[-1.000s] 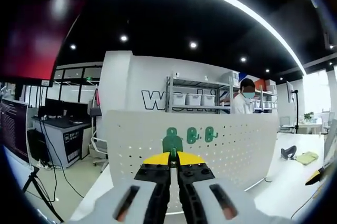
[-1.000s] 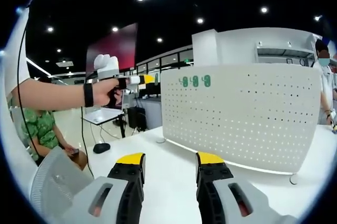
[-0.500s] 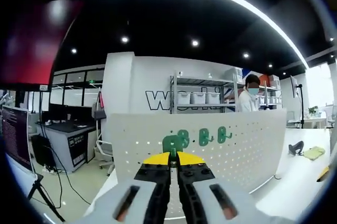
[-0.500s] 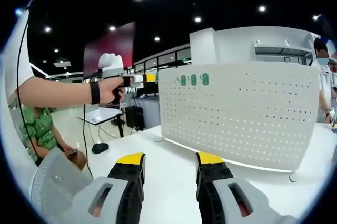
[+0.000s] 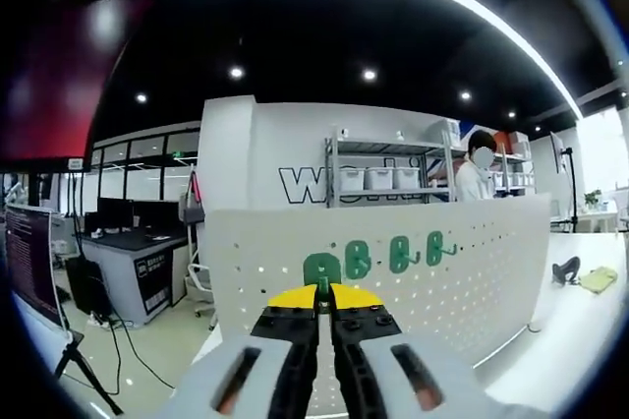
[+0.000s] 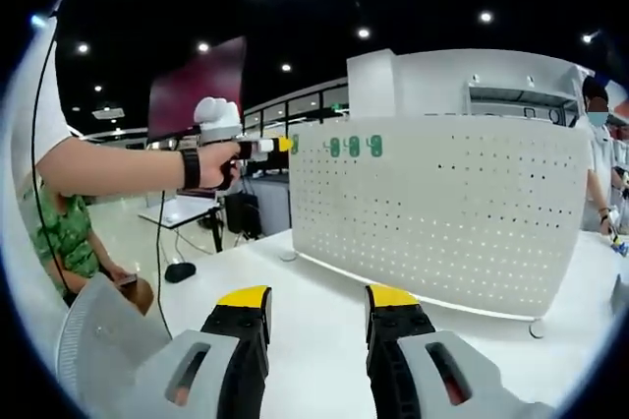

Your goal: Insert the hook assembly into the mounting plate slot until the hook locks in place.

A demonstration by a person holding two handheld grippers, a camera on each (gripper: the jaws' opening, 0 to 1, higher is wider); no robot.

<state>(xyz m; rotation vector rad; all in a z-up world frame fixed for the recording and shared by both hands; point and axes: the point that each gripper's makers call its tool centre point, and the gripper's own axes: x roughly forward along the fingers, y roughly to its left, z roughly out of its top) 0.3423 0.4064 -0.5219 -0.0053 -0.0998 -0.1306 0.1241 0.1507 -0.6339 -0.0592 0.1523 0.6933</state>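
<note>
My left gripper [image 5: 322,309] has its jaws pressed together on a green hook [image 5: 321,269], the hook's flat back standing up just above the yellow jaw tips. It sits right in front of the white pegboard [image 5: 472,271], near the board's upper left part; I cannot tell whether it touches the board. Three more green hooks [image 5: 397,254] hang in a row on the pegboard just to the right of the held one.

In the right gripper view, my right gripper [image 6: 316,303] is spread wide with nothing between the jaws, low over the white table [image 6: 314,271]. The pegboard [image 6: 442,212] stands upright on that table. At its top left corner I see the left gripper [image 6: 257,147] in the person's hand [image 6: 218,156], level with the hooks [image 6: 354,147].
</note>
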